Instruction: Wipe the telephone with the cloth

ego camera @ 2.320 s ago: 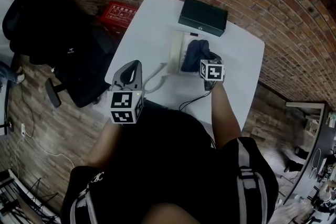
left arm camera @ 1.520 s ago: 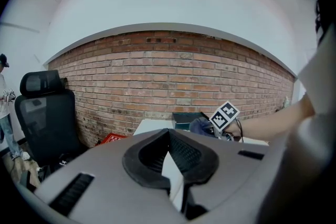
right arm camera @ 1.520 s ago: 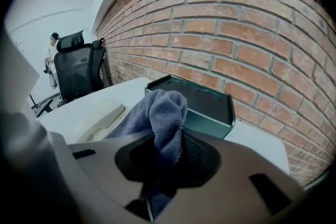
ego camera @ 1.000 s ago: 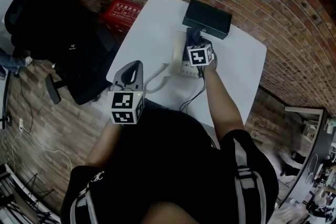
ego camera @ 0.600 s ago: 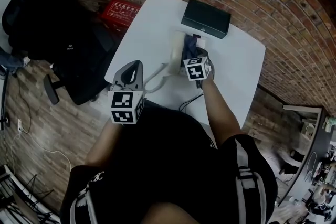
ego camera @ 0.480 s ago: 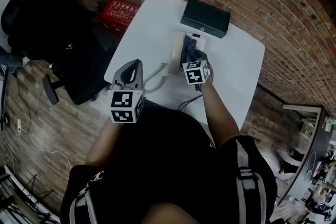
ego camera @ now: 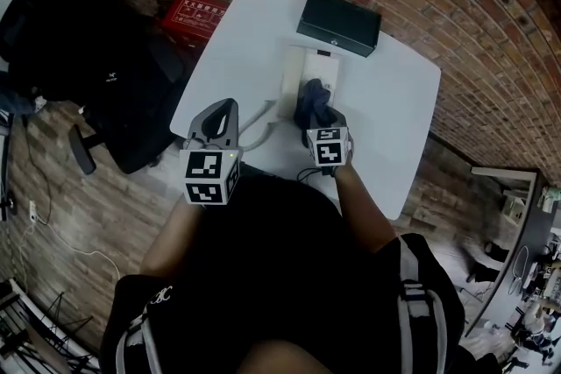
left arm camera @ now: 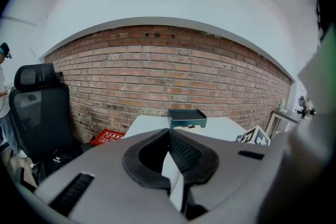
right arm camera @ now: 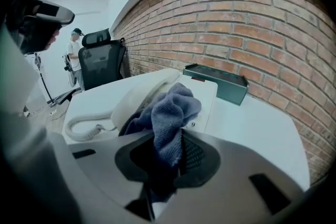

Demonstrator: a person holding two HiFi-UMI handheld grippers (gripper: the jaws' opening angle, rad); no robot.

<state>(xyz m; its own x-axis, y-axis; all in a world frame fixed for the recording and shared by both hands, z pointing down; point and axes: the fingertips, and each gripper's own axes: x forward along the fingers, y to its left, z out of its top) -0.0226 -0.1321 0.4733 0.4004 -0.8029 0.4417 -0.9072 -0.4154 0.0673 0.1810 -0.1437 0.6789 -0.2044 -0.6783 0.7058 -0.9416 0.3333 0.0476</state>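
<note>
My left hand-held gripper [ego camera: 223, 108] hangs closed and empty at the near edge of the table [ego camera: 394, 101], clear of the work. My right hand-held gripper [right arm camera: 176, 139] clamps the blue cloth [right arm camera: 170, 105], its loose bunch lying against the white telephone [ego camera: 294, 70] mid-table, placed to wipe. A dark box [ego camera: 338, 22] stands beyond.

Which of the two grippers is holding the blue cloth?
The right gripper: its jaws clamp the blue cloth by the white telephone. The left gripper is closed on nothing.
</note>
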